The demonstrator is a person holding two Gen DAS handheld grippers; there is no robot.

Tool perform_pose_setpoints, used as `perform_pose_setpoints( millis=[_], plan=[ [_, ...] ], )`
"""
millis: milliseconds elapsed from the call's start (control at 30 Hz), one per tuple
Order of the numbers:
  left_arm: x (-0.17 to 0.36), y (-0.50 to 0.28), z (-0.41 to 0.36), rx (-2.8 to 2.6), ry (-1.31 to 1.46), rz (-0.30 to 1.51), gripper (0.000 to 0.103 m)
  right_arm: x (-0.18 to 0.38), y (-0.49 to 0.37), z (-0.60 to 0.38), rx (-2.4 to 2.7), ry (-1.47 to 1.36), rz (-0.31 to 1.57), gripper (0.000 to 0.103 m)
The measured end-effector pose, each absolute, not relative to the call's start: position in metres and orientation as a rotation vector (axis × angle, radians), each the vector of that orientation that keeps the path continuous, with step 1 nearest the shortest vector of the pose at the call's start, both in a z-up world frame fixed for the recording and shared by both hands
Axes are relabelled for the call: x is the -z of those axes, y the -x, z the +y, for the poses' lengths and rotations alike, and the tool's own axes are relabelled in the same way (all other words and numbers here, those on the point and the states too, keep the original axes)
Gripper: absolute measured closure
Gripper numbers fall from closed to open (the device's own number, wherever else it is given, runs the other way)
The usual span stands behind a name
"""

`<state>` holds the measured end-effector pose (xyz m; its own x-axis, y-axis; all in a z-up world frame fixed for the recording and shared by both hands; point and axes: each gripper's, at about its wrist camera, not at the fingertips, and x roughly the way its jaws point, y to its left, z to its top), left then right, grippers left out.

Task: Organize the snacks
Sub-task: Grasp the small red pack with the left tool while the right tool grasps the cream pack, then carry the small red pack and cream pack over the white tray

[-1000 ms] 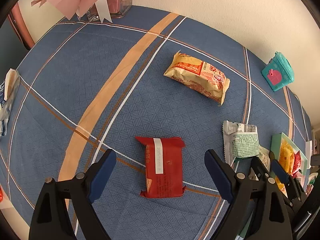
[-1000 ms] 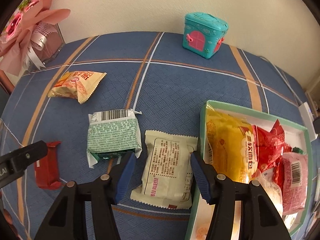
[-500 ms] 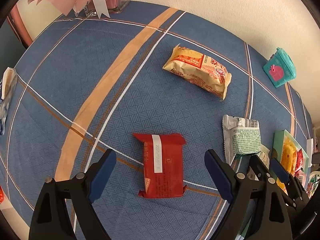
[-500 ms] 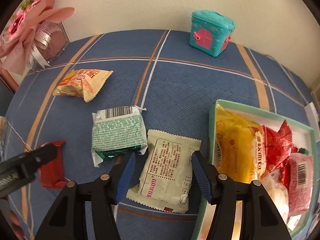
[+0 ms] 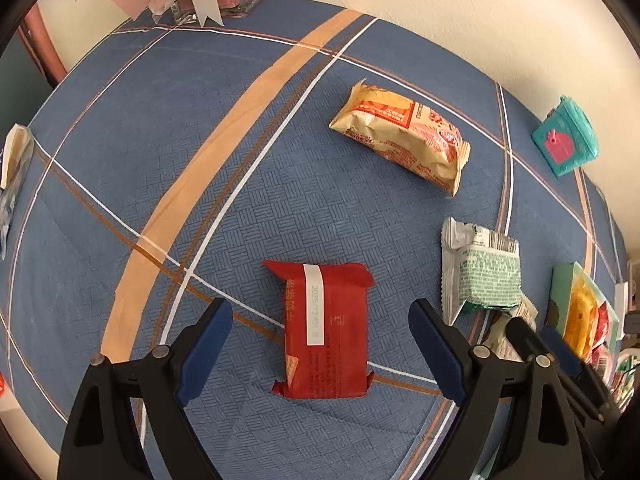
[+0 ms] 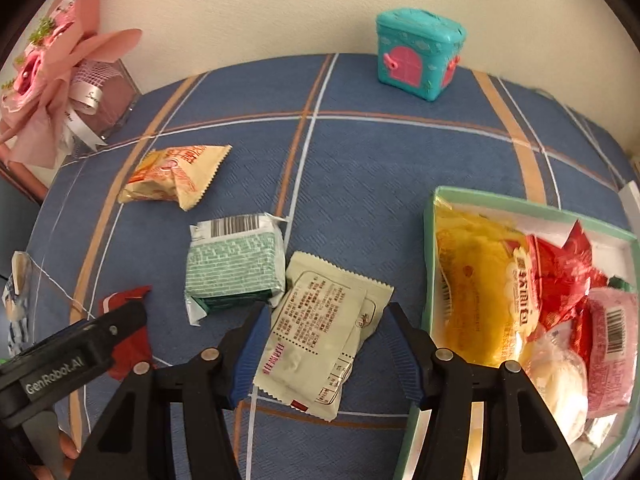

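Observation:
A red snack packet [image 5: 326,332] lies flat on the blue checked cloth. My left gripper [image 5: 320,344] hovers over it, open wide, with a pad on each side and both clear of it. Lying tilted beside the box is a pale cream packet [image 6: 320,340], with my right gripper [image 6: 326,354] straddling it. Its left pad [image 6: 250,352] is at the wrapper's edge, its right pad stands apart, so it is open. The mint-rimmed box [image 6: 430,248] at the right holds several snacks. A green packet [image 6: 236,268] and an orange-cream packet [image 6: 172,172] lie loose.
A teal toy house [image 6: 420,56] stands by the back wall. A pink bouquet in a clear box [image 6: 60,72] fills the back left corner. Another wrapped item [image 5: 14,160] lies at the cloth's left edge. A finger of the left gripper [image 6: 80,348] reaches in low left.
The right wrist has turned a little, so the cream packet now sits slanted between its fingers. The left gripper has barely shifted over the red packet. Nothing was gripped or let go.

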<state>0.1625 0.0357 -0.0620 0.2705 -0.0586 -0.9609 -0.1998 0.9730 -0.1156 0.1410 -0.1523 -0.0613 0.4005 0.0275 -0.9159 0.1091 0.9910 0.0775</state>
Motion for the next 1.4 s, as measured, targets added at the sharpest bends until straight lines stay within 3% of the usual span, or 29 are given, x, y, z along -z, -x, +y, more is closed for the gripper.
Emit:
perform_pose_setpoints(
  millis=[200,400,500,667,900,1400],
  plan=[
    [0.066,-0.159,0.04,-0.097,0.237,1.302,0.013,0.066,-0.14,-0.146,0.038,-0.127,1.169,0.041],
    [0.073,-0.158,0.034,-0.07,0.234,1.321,0.021,0.071,-0.138,-0.142,0.041,-0.092,1.181,0.041],
    [0.076,-0.157,0.029,-0.061,0.238,1.338,0.037,0.076,-0.137,-0.146,0.078,-0.082,1.212,0.044],
    [0.076,-0.156,0.03,-0.068,0.238,1.334,0.043,0.077,-0.135,-0.147,0.076,-0.087,1.219,0.046],
    [0.074,-0.154,0.034,-0.078,0.23,1.329,0.061,0.075,-0.136,-0.15,0.066,-0.09,1.222,0.047],
    [0.072,-0.157,0.023,-0.101,0.182,1.314,0.062,0.08,-0.137,-0.14,0.071,-0.03,1.22,0.047]
  ],
)
